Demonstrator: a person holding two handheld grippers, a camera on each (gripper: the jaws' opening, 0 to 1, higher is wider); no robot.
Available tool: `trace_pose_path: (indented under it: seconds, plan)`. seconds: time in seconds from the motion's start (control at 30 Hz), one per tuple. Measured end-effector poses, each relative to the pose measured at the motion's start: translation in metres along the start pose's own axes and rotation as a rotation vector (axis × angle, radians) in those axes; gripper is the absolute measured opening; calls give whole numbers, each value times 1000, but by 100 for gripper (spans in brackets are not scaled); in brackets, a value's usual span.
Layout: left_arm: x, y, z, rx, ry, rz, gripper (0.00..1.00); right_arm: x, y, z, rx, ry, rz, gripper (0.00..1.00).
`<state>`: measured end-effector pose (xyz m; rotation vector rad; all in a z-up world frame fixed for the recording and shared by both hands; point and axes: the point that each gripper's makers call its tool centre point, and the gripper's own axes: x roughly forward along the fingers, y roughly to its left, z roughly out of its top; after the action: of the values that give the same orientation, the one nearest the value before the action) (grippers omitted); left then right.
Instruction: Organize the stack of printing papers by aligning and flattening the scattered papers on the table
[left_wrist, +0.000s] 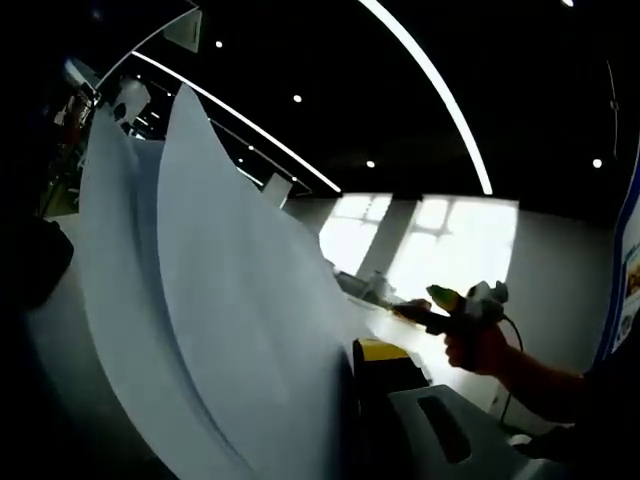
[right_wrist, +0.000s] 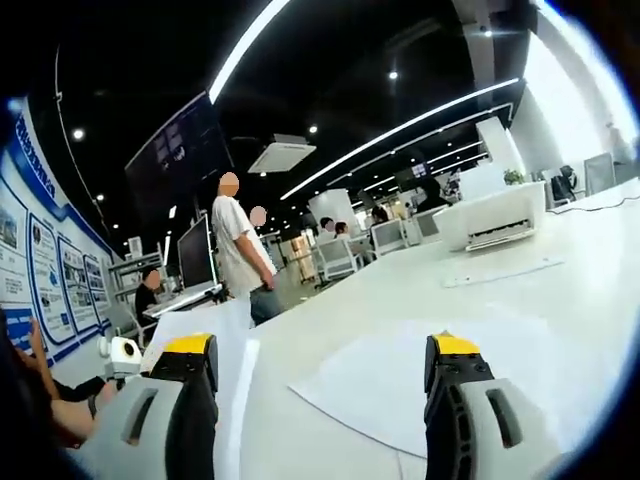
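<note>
White sheets (left_wrist: 230, 300) curl up against our left tongs (left_wrist: 400, 410), apparently nipped at one edge; our right tongs (right_wrist: 325, 390) gape wide, empty, above a flat sheet (right_wrist: 390, 385) just ahead. Thin and floppy, we judge; best taken by an edge.

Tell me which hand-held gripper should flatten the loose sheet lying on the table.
Right. The right hand-held gripper is open, with the flat sheet lying on the table just beyond its jaws. The left one appears shut on lifted, curved papers.
</note>
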<state>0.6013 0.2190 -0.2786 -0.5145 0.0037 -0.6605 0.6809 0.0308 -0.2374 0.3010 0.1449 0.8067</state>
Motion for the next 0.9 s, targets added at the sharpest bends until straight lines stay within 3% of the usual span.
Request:
trace_pose_path:
  seconds: [0.47,0.9]
  plan:
    - [1,0,0,0,2,4,12,-16,-33,-2,4,2,-61,79]
    - [1,0,-1,-1,5,7,12,-33,-54,-16,13,27,-119,79]
